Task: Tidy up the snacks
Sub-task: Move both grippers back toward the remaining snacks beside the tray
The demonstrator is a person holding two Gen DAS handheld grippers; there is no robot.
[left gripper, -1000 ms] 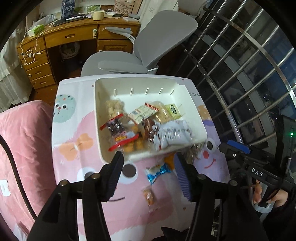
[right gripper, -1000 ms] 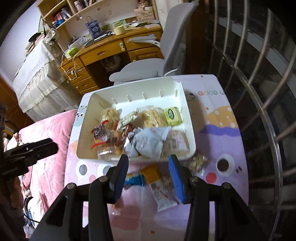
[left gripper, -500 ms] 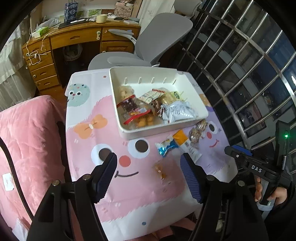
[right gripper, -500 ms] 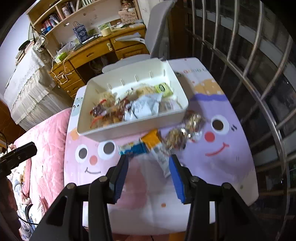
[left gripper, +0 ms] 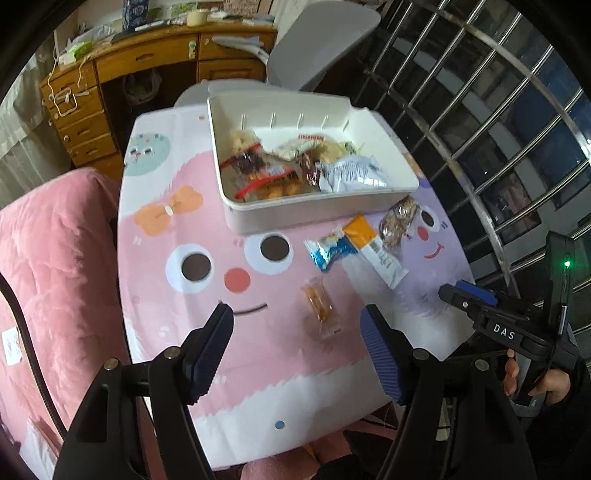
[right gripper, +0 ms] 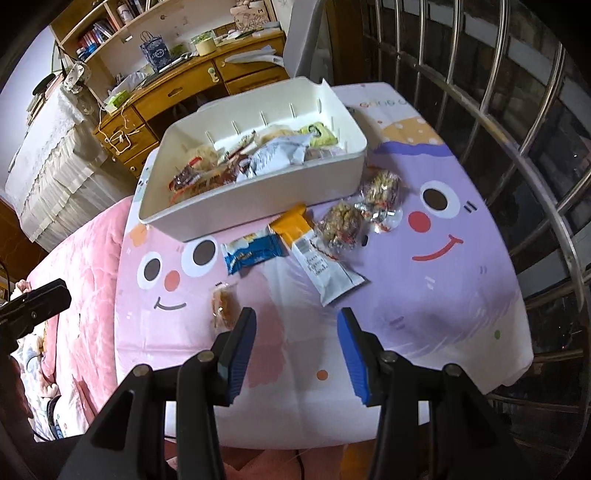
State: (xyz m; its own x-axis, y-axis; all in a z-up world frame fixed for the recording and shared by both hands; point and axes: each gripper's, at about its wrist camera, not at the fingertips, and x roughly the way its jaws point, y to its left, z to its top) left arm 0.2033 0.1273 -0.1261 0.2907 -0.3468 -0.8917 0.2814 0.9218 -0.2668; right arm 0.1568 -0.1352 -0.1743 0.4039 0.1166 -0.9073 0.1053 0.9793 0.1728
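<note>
Ahead of you stands a wooden desk (left gripper: pixel 147 62) with drawers, its top cluttered with papers, a roll of tape (left gripper: pixel 197 16) and a blue gift bag (right gripper: pixel 155 55). A grey office chair (left gripper: pixel 314 40) sits just before it. Bookshelves (right gripper: pixel 107 26) rise above the desk. On your right run metal window bars (right gripper: pixel 498 129), dark glass behind. A pink quilt (left gripper: pixel 55 266) lies at your left.

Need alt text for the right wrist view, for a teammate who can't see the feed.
The open, empty right gripper hangs over a cartoon-face tablecloth where five loose snack packets lie, including a blue packet and an orange-and-white bar. Behind them a white bin holds more snacks. A wooden desk stands beyond.
</note>
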